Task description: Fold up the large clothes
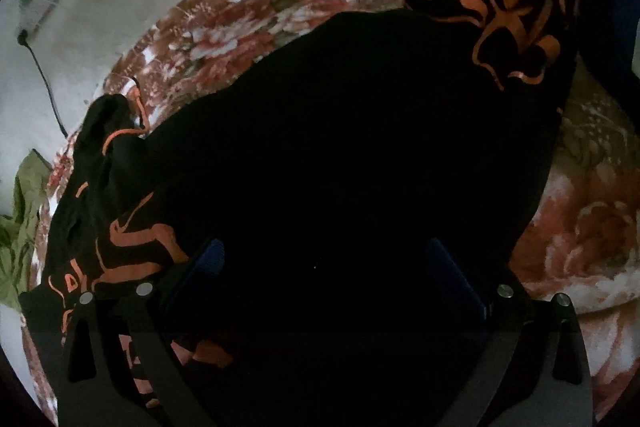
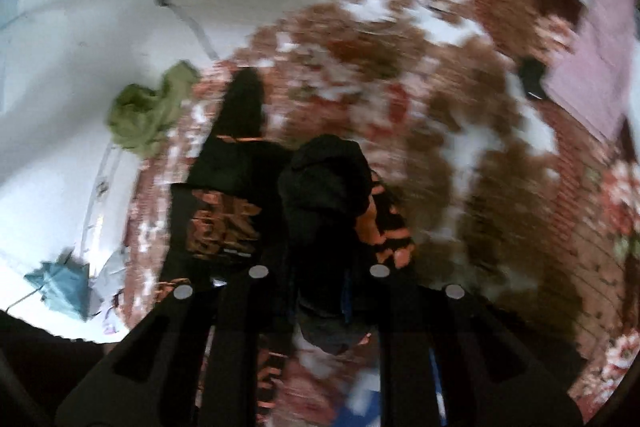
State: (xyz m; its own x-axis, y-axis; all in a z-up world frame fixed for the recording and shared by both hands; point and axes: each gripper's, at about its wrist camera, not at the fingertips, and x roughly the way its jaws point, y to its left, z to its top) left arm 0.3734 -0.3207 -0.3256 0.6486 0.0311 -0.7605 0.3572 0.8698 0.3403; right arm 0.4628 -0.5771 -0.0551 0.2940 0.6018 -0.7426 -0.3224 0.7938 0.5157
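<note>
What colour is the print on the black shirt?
Orange, on the black shirt; clearest in the left wrist view.

A home bedroom: floral bedspread (image 1: 248, 27), clothes strewn about.

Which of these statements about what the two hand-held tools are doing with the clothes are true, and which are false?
1. The black garment has orange print. True.
2. The right gripper is empty. False: its jaws are shut on a bunch of the black garment.
3. A green cloth lies at the edge of the bed. True.
4. The bedspread is plain blue. False: it is a red-brown and white floral.
5. The left gripper has open jaws. True.
</note>
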